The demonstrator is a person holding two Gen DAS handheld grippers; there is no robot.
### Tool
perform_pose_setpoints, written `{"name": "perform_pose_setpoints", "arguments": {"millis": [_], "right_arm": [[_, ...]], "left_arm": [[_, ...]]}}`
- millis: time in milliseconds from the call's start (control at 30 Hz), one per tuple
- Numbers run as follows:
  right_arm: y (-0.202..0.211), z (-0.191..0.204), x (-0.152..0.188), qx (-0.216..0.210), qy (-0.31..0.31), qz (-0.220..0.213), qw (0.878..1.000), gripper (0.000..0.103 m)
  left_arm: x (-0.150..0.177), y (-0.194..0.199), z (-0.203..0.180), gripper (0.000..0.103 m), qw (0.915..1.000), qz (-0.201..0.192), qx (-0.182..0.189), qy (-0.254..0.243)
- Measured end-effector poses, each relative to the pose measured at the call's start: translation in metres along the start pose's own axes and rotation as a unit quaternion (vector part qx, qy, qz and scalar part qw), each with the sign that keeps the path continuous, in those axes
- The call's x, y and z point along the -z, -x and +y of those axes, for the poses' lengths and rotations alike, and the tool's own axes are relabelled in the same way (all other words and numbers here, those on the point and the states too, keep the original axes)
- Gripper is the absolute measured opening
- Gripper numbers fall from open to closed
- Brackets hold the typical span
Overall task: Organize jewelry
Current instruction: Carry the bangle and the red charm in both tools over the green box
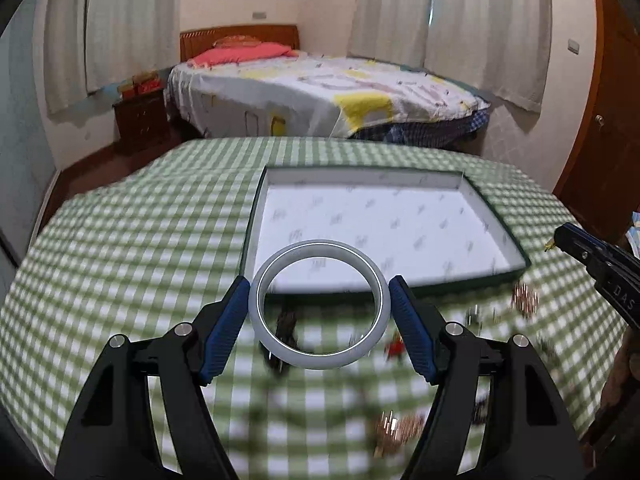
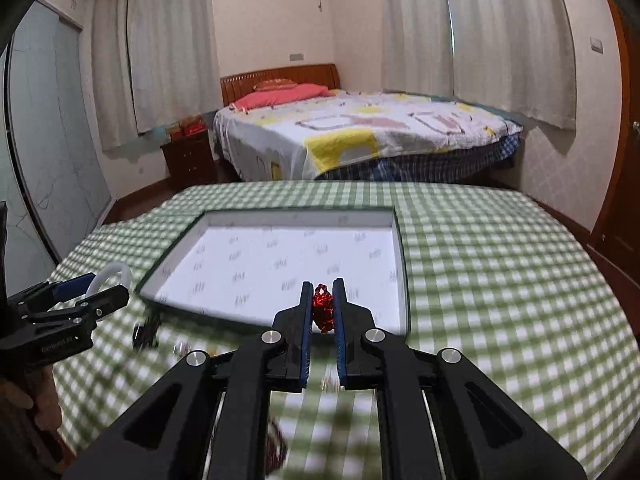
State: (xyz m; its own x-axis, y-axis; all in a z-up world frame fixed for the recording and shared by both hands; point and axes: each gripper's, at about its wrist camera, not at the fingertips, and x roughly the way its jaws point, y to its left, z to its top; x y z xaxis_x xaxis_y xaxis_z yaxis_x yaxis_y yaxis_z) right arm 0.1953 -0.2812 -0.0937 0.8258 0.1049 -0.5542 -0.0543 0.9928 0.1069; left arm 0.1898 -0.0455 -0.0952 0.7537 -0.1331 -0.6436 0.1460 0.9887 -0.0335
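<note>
Left gripper point(image 1: 320, 304) pinches the pale bangle point(image 1: 319, 304) across its rim above the table, near the tray point(image 1: 496, 216): rigid, slick, likely brittle. Right gripper point(image 2: 323, 308) is clamped on a red beaded piece point(image 2: 322, 308): light, limp.

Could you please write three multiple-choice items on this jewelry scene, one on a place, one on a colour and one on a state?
1. Where does the tray lie?
A. on the bed
B. on the checked tablecloth
C. on the floor

2. What colour is the piece between the right gripper's pads?
A. red
B. gold
C. black

3. How is the bangle held?
A. lying loose in the tray
B. hanging from one finger
C. clamped between the left gripper's two blue pads

Answers:
1 B, green-and-white tablecloth surrounds the tray's rim.
2 A, the beaded piece is bright red.
3 C, both pads press the pale bangle's outer sides, above the cloth.
</note>
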Motion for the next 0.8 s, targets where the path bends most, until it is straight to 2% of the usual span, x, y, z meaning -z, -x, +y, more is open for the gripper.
{"name": "perform_pose_setpoints", "arguments": {"millis": [167, 267, 500, 700, 800], "right_arm": [[-0.026, -0.005, -0.023, 0.006, 0.002, -0.013, 1.0, 0.01], [-0.052, -0.011, -0.022, 0.009, -0.002, 0.006, 1.0, 0.01], [-0.096, -0.016, 0.002, 0.011, -0.006, 0.069, 0.998, 0.01], [-0.115, -0.02, 0.011, 0.015, -0.01, 0.104, 0.994, 0.011], [-0.117, -0.021, 0.013, 0.016, -0.012, 0.108, 0.994, 0.011]], "left_arm": [[-0.029, -0.029, -0.008, 0.069, 0.9998, -0.015, 0.003, -0.013], [-0.036, -0.055, -0.009, 0.069, 0.9998, -0.01, 0.001, -0.016], [-0.027, -0.116, -0.005, 0.069, 0.9983, 0.055, 0.006, -0.014], [-0.015, -0.139, 0.001, 0.069, 0.9952, 0.097, 0.011, -0.006], [-0.012, -0.141, 0.002, 0.07, 0.9953, 0.097, 0.004, -0.008]]}}
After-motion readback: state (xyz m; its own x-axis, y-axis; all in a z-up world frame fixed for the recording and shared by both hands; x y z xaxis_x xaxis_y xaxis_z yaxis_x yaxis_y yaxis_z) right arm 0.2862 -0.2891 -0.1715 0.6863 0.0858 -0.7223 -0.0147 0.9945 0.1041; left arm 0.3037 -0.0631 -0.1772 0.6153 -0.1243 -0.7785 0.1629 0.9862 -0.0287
